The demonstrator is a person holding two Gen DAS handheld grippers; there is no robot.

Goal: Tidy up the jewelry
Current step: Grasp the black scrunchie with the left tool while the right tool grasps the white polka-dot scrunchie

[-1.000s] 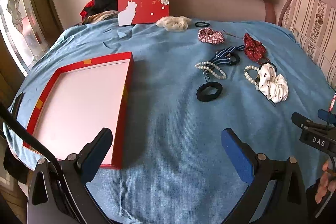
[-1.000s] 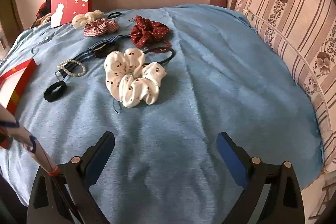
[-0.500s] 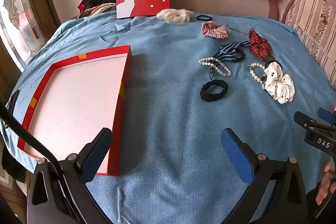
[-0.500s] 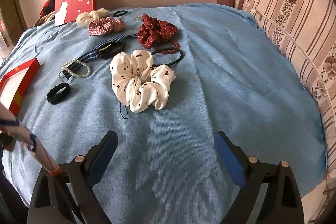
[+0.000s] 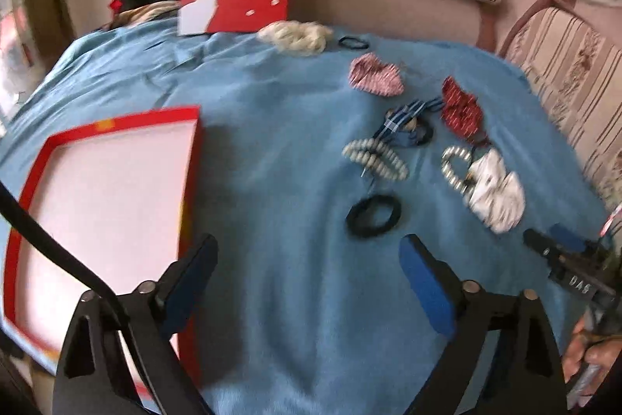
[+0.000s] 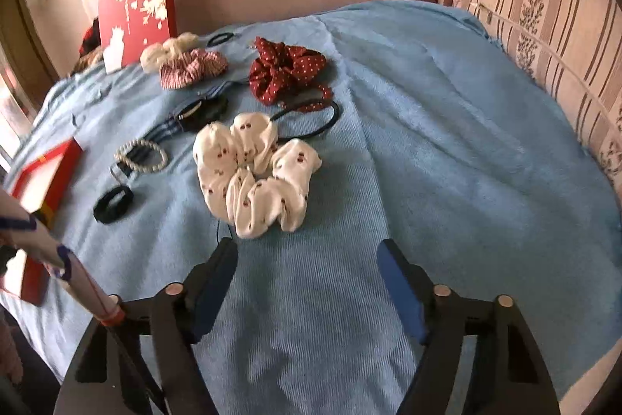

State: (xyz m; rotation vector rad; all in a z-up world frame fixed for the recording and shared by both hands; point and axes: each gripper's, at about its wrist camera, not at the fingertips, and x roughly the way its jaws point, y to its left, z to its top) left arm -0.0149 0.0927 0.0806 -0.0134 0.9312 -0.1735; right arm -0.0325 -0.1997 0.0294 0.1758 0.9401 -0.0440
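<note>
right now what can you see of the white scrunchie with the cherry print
The white scrunchie is a puffy ring of soft, slightly shiny fabric dotted with small red cherries, gathered in thick folds. It lies flat on the blue cloth, just ahead of the right gripper, untouched by it. A thin black hairband lies at its far edge, and a pearl bracelet beside it.

4 scrunchies (image 6: 254, 177), 2 pearl bracelets (image 5: 375, 158), 1 red box (image 5: 97, 205)

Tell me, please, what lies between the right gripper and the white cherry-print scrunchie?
Only bare blue blanket lies between the right gripper, whose empty jaws are closing, and the white cherry-print scrunchie; the right wrist view shows this.
</note>
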